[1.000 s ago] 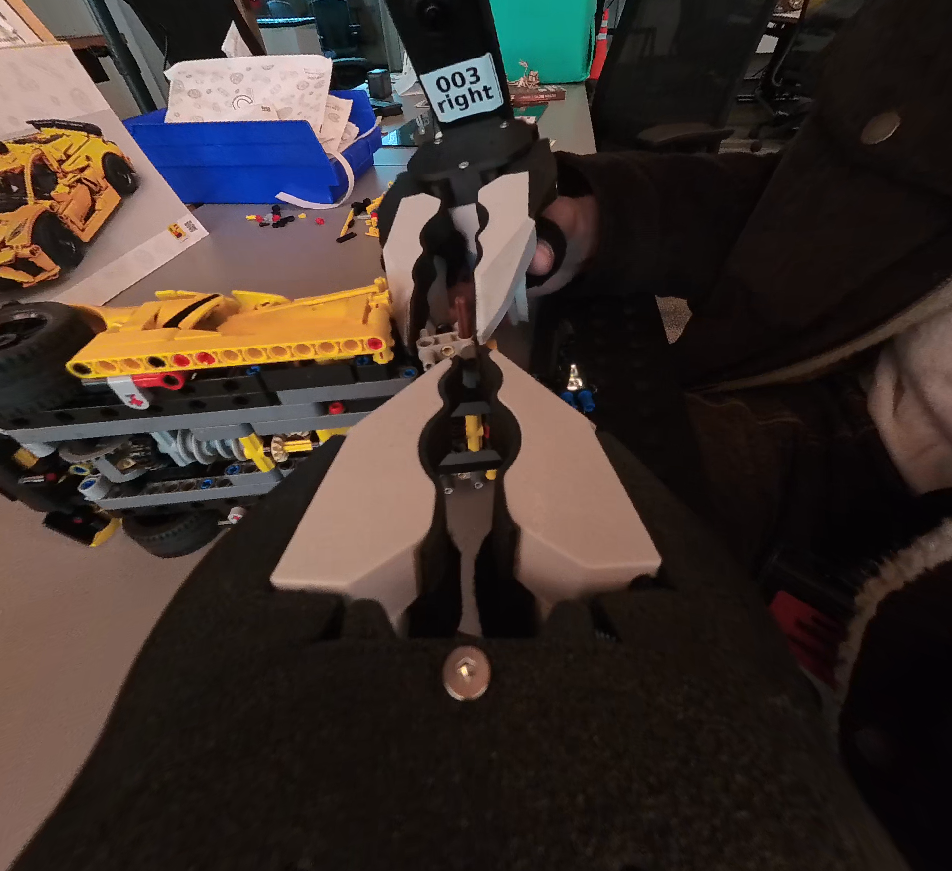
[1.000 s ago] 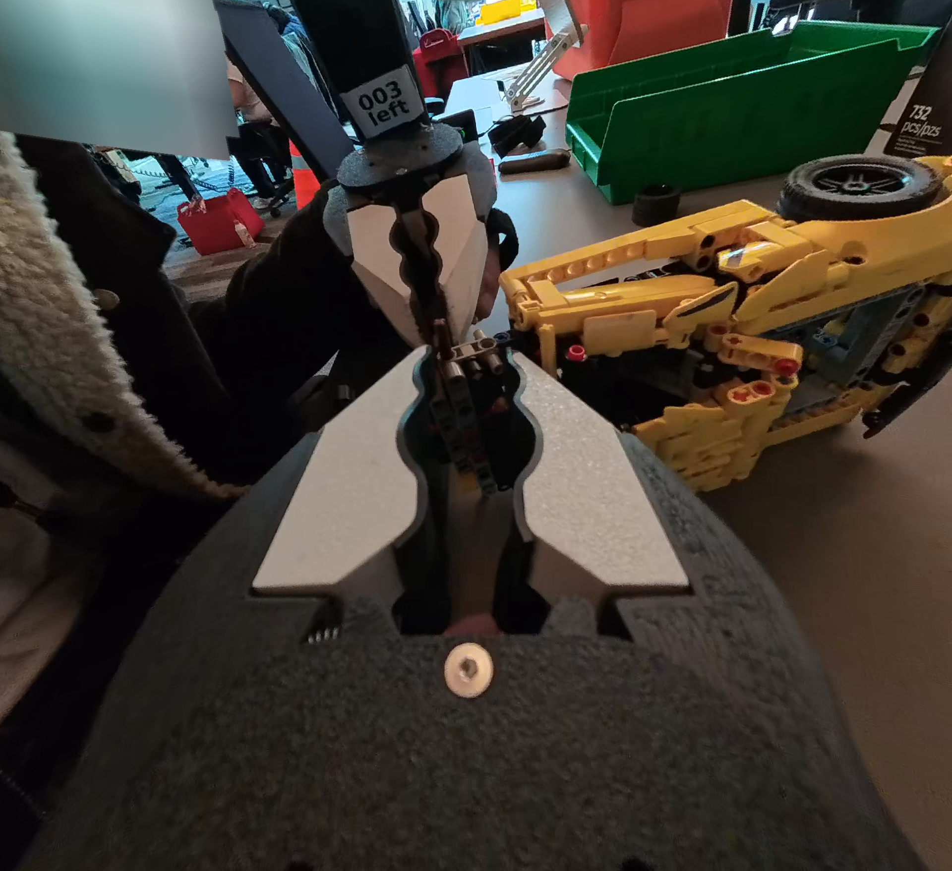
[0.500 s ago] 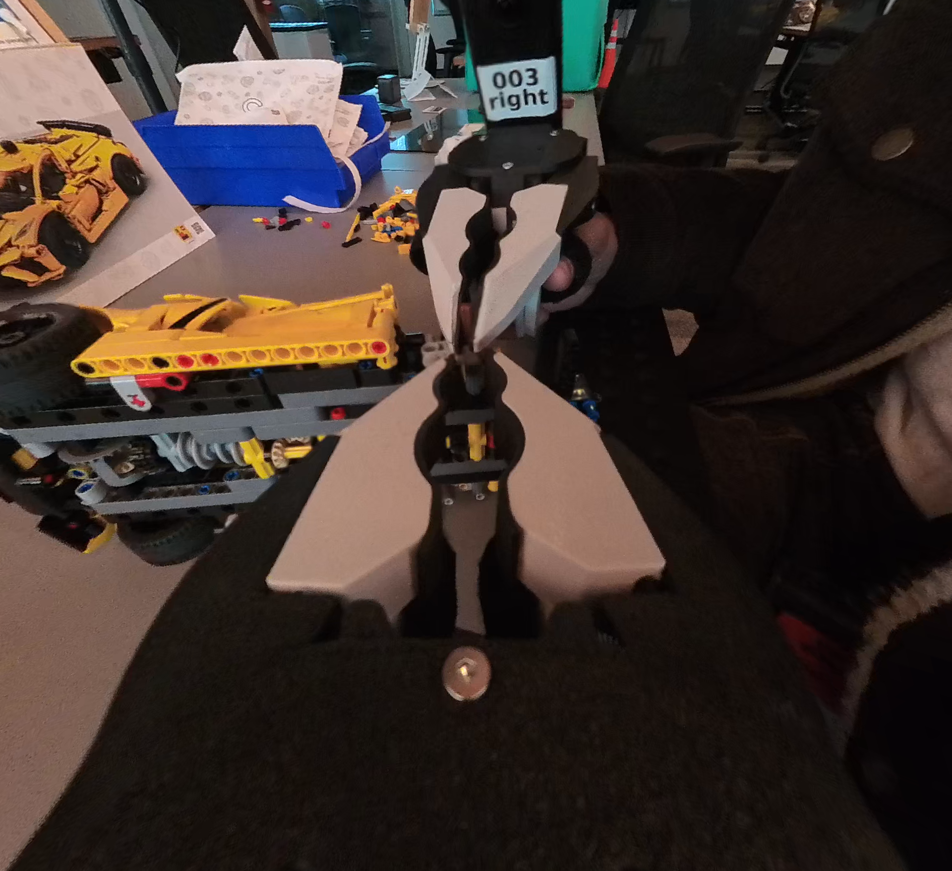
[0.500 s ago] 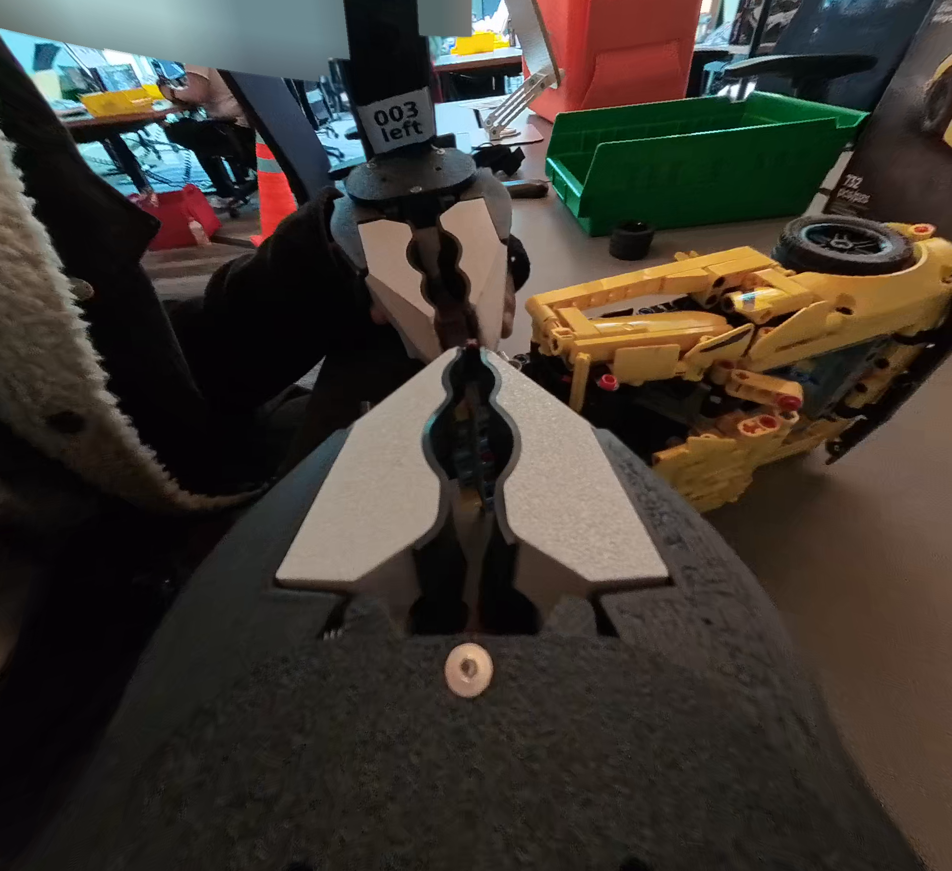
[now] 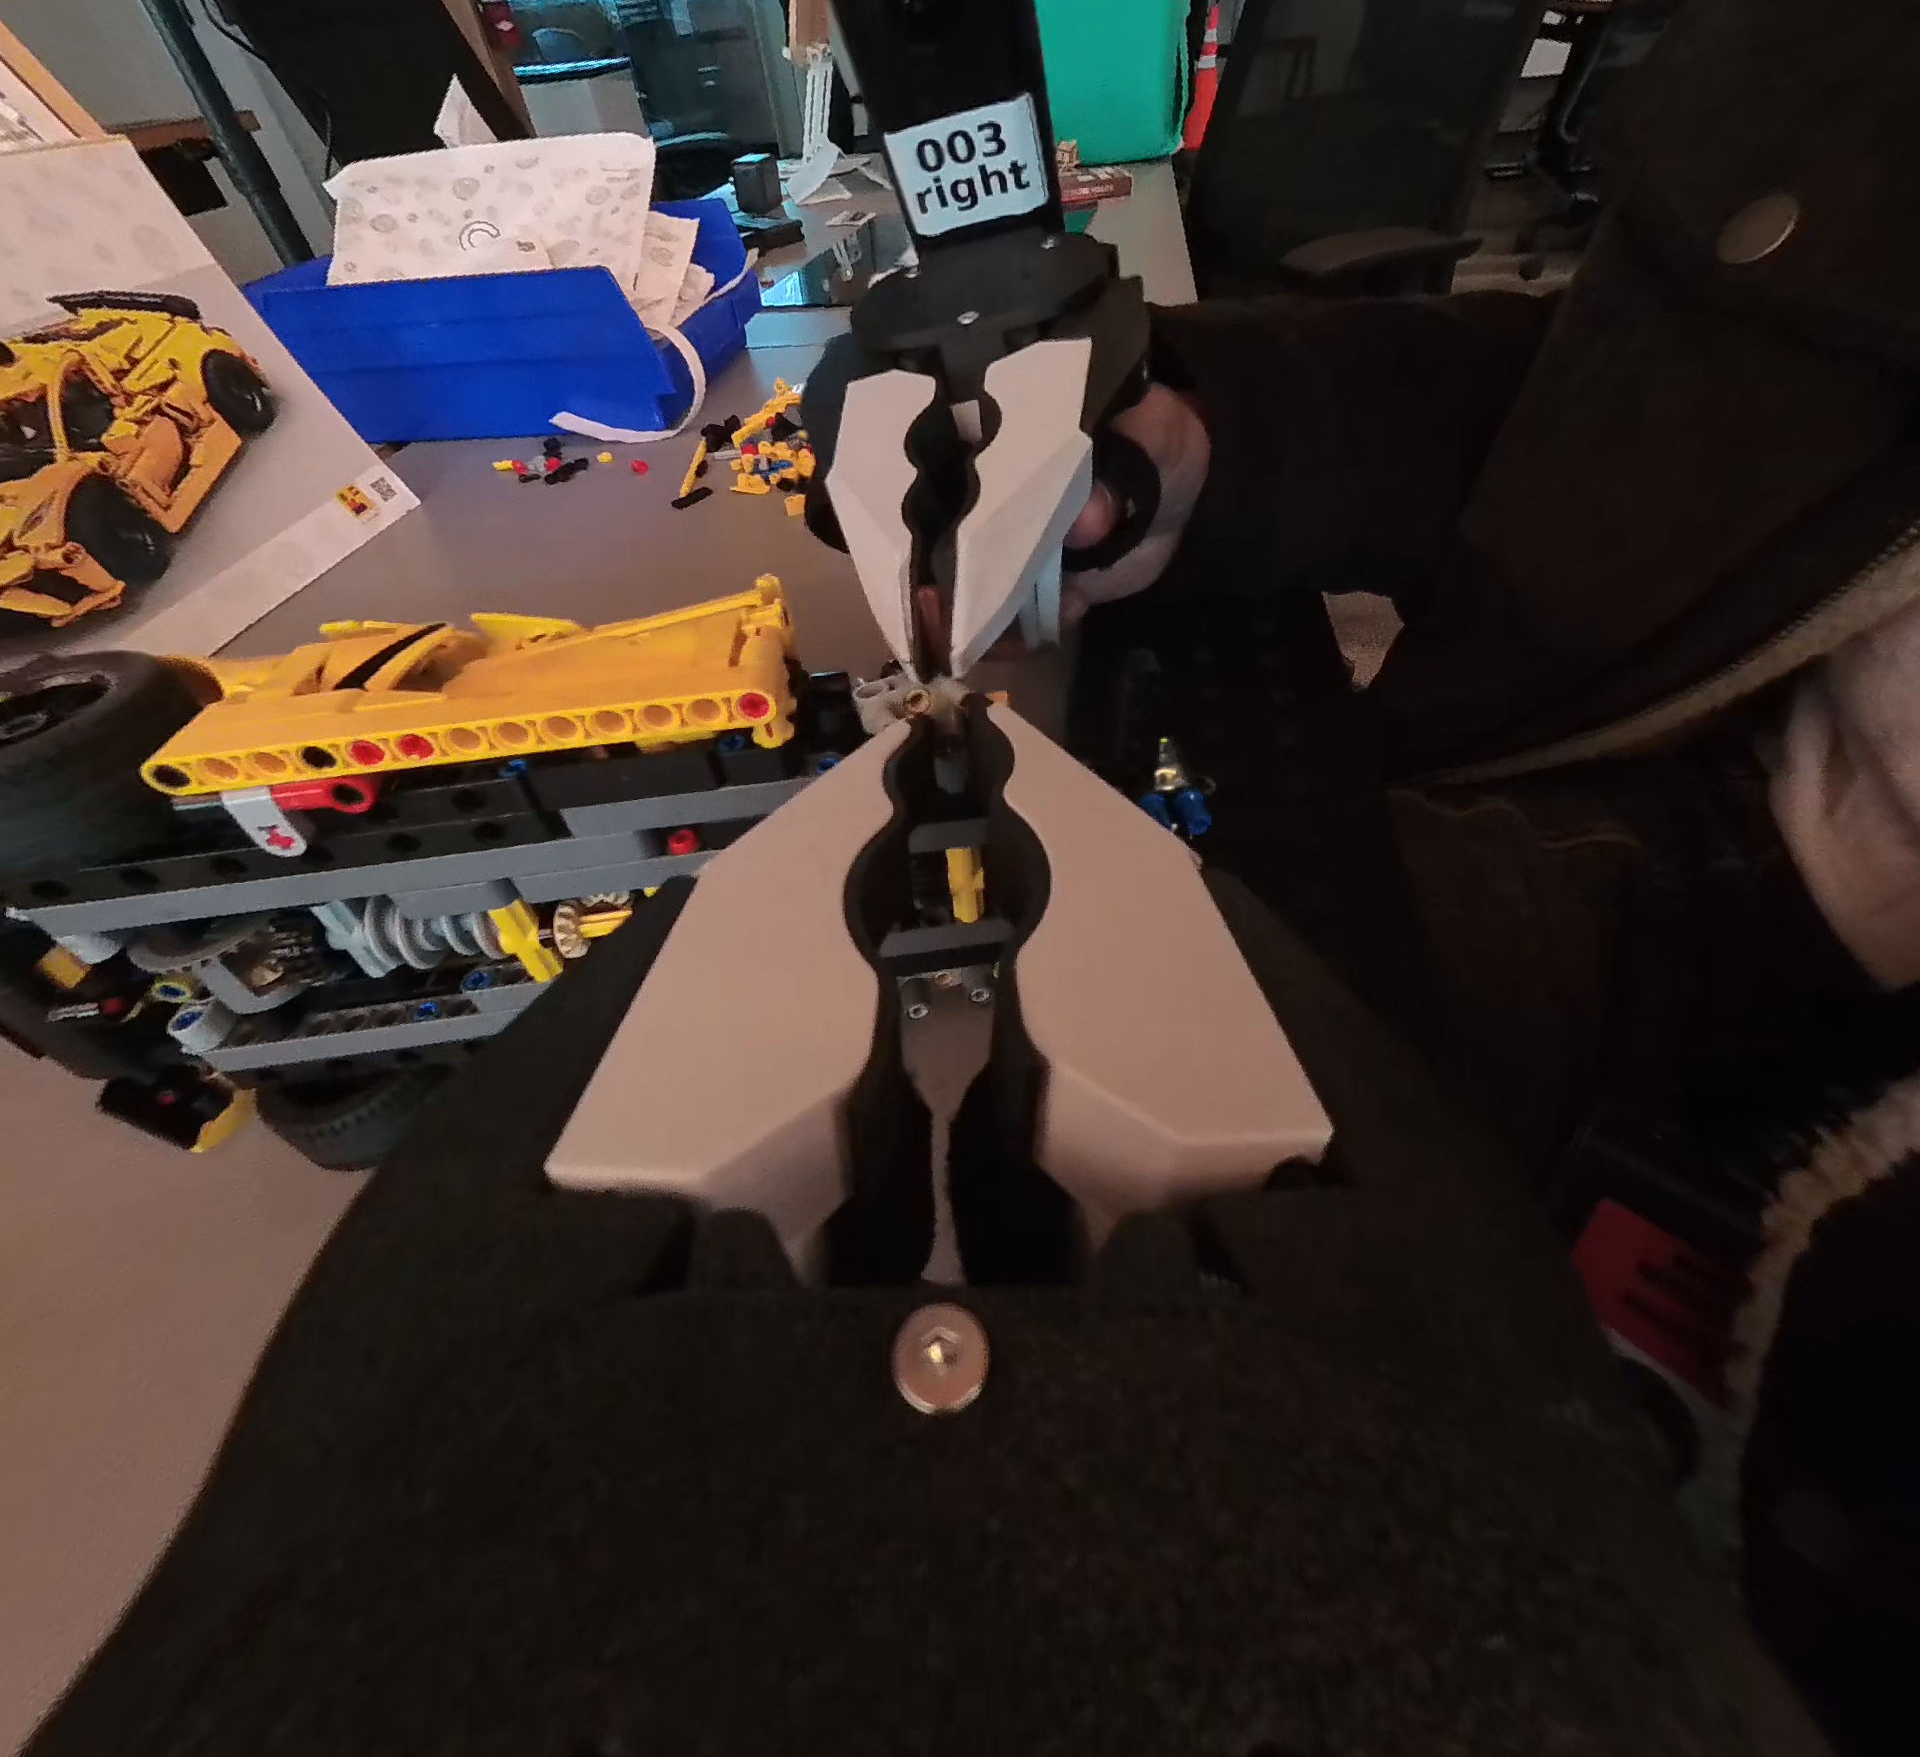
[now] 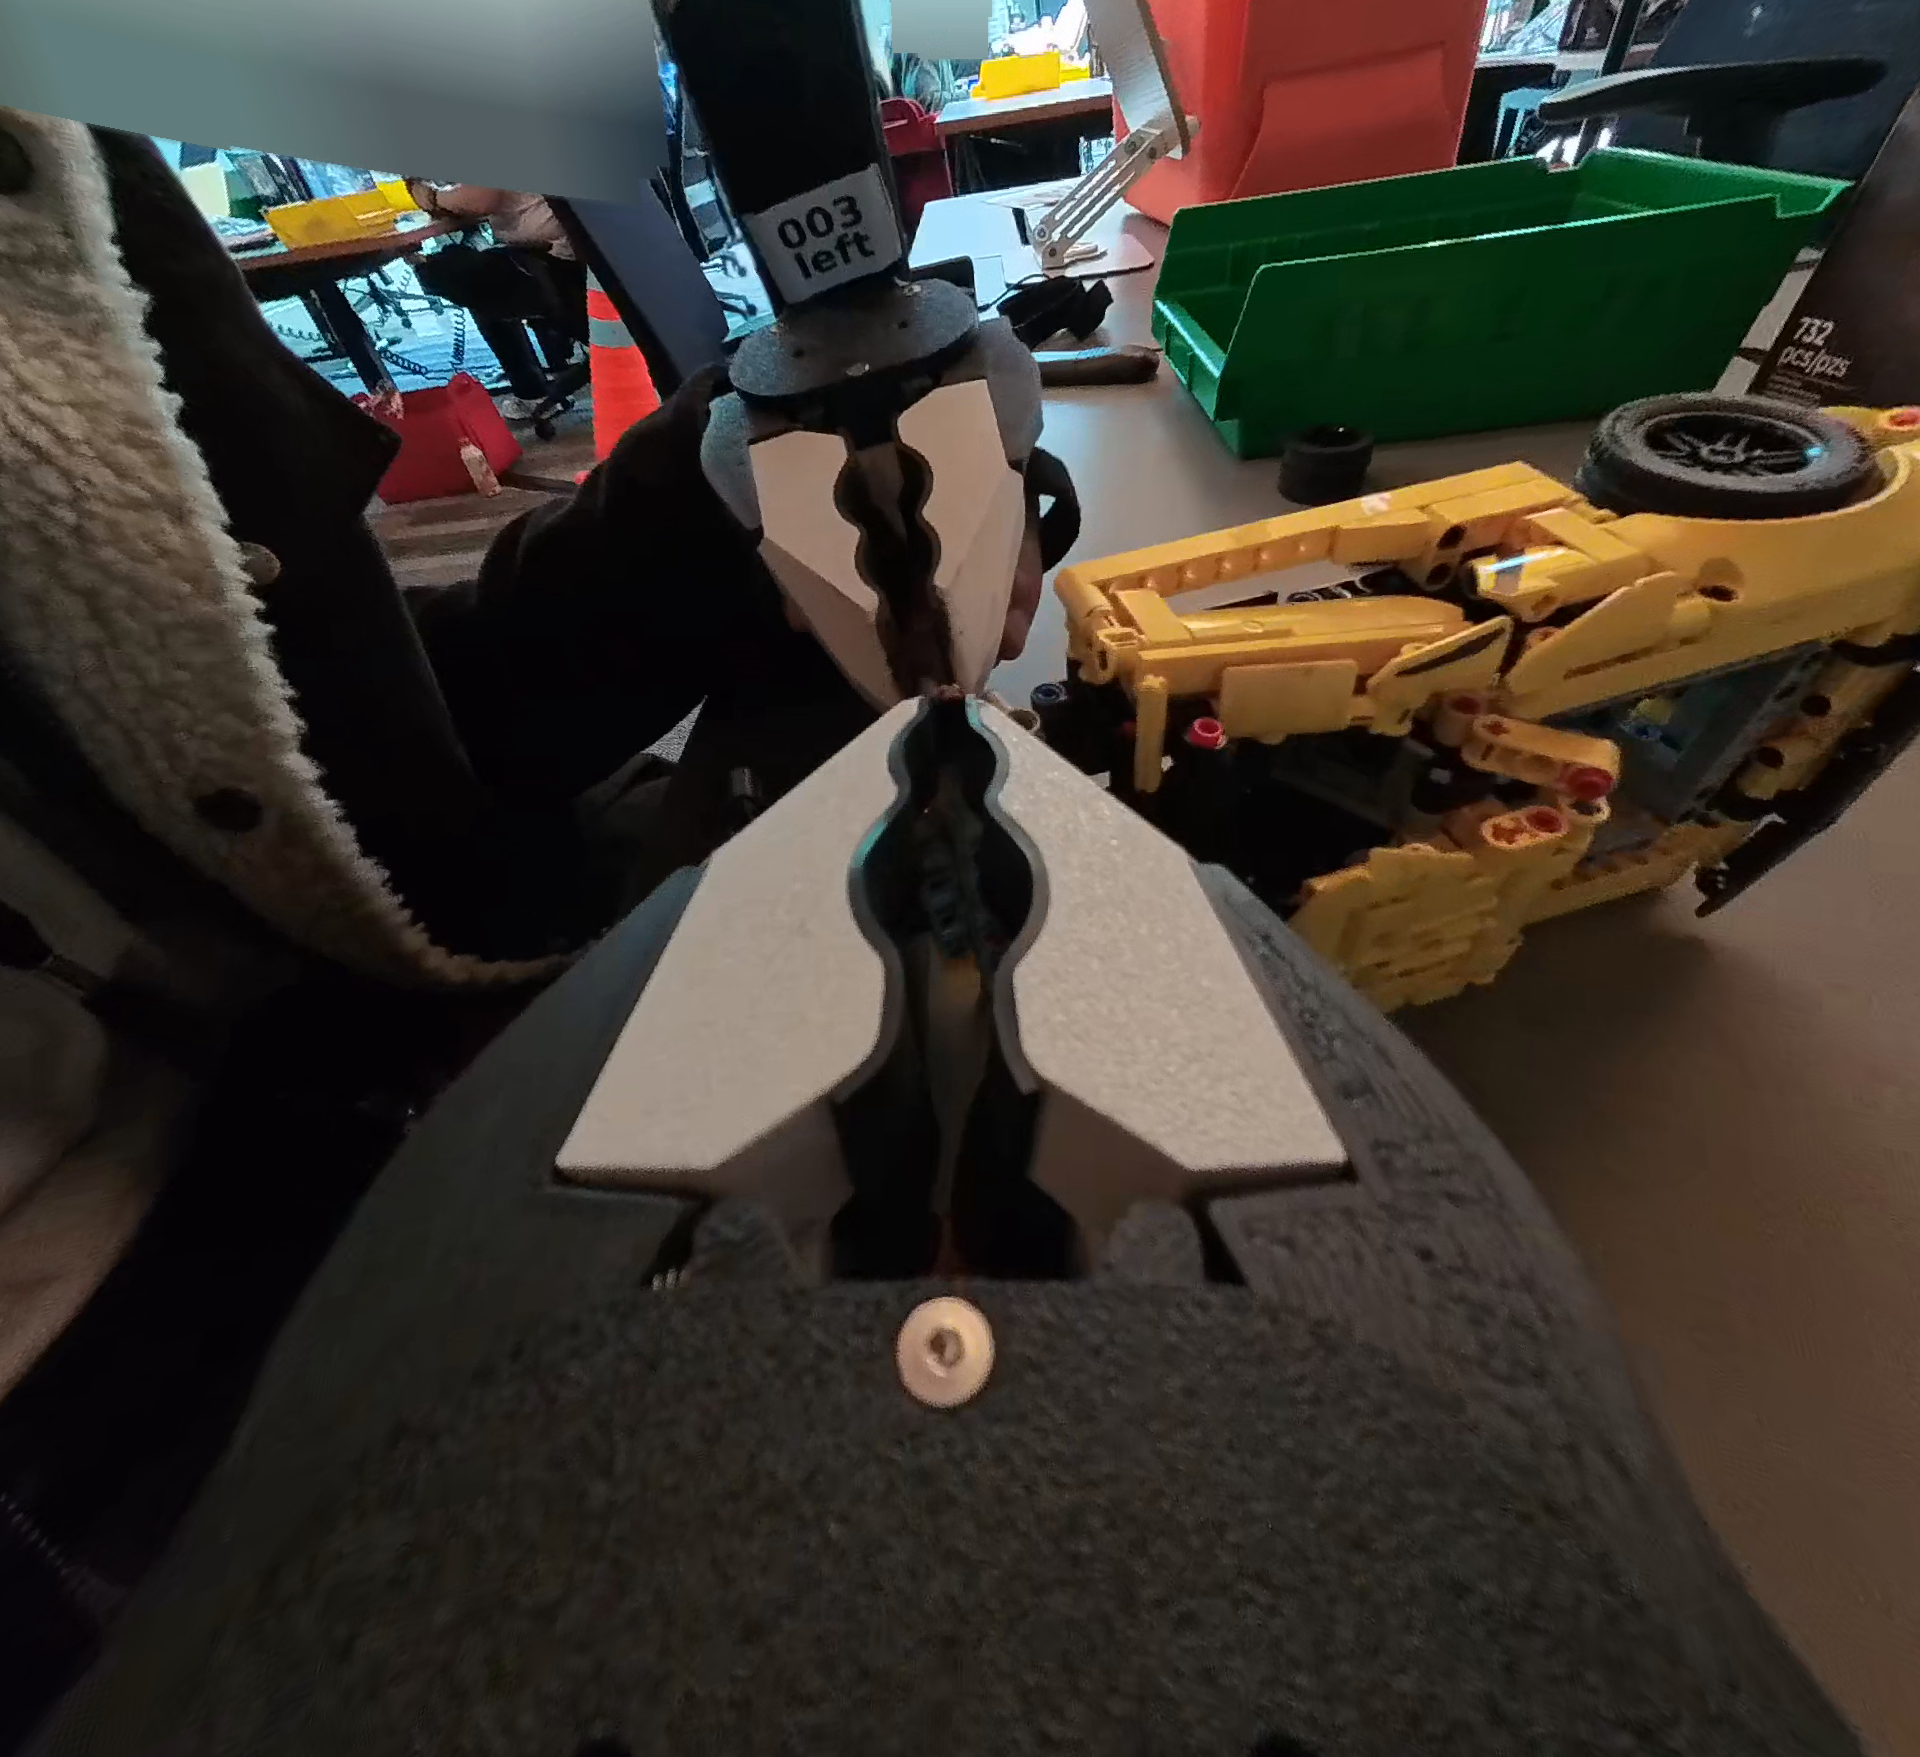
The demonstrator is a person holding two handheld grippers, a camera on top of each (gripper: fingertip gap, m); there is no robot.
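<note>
Plainly, each gripper [image 5: 940, 720] [image 6: 940, 705] carries a white printed label [image 5: 971, 166].

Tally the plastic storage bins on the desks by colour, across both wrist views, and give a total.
Blue bin: 1
Green bin: 1
Yellow bin: 1
Total: 3

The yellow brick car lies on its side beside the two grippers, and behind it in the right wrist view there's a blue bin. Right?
Not quite: in the right wrist view the bin behind the yellow brick car is green. A blue bin shows only in the left wrist view. The car does lie on its side.
</note>
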